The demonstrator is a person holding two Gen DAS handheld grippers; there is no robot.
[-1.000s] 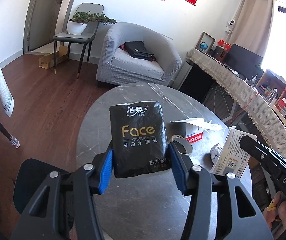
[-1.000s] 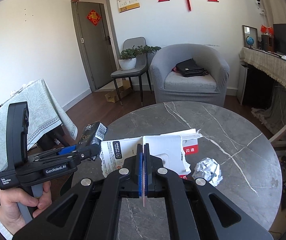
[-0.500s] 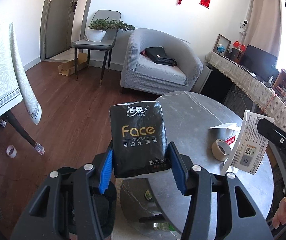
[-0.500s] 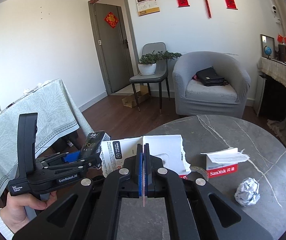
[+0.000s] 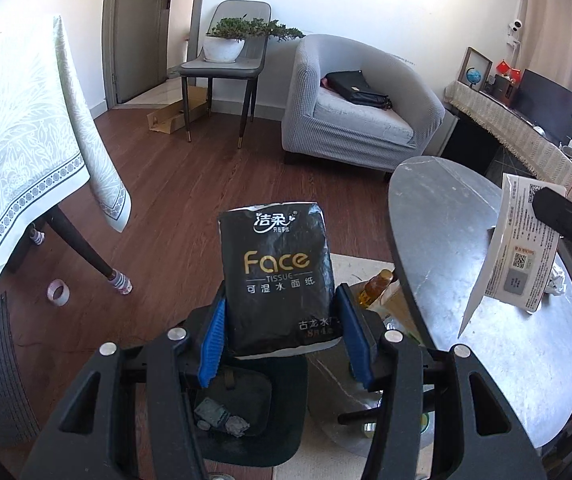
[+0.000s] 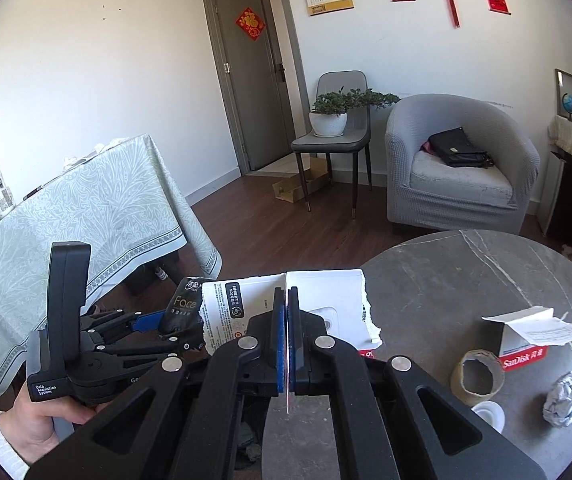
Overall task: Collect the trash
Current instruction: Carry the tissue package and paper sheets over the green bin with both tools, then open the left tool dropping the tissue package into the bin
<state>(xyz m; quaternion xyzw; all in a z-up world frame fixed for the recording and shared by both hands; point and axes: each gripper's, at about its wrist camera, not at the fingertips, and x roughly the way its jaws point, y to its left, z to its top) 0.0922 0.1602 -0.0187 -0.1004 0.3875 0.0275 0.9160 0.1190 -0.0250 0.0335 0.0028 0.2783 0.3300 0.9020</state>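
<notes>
Hand-held gripper on the left clamps a black tissue pack between its blue pads, upright, hanging above a dark bin on the floor just beside the round grey surface. Some crumpled grey scraps already lie in the bin's bottom. The right hand-held gripper is closed tight on a torn white card package, which stands on edge between the pads near the surface's left rim.

Judging by this, the step in hand is carrying two pieces of trash to the bin. The tissue pack looks roughly over the opening, so the next move calls for bringing it squarely above the bin and spreading the pads to drop it; the card package then needs carrying off the surface and over the same opening before release. Being thin and light, it could flutter aside, so a low release seems wise.

More trash waits on the surface: a cardboard tape core, a torn red-and-white box, and a ball of foil, with a small white cup-like thing just beside the core.
</notes>
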